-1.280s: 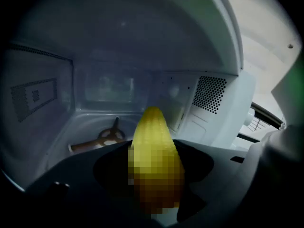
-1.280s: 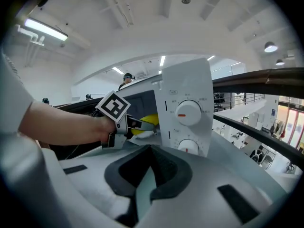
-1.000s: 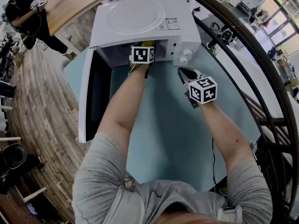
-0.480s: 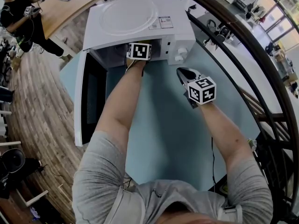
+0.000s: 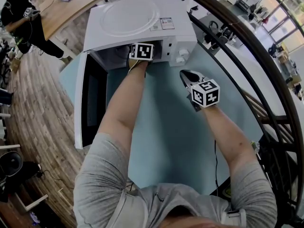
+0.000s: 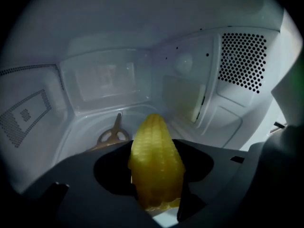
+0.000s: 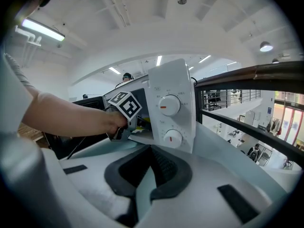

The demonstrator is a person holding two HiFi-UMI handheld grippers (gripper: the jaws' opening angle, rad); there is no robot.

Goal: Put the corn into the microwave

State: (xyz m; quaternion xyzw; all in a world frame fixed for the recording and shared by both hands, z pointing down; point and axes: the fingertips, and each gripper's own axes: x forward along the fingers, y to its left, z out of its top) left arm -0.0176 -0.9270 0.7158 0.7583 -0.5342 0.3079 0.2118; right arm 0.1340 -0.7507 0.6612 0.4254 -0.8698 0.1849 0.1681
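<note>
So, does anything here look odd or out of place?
One thing: a round plate lies on top of the microwave, likely its turntable, while the hub inside looks bare. The corn, held in the left fingers, looks fine.

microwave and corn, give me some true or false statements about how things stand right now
1. The microwave door stands open. True.
2. The right gripper holds the corn. False: its jaws are together and empty, and the left gripper is clamped on the corn.
3. The corn's tip is inside the microwave cavity. True.
4. The right gripper reaches into the cavity too. False: it is outside, over the blue table, near the control knobs.
</note>
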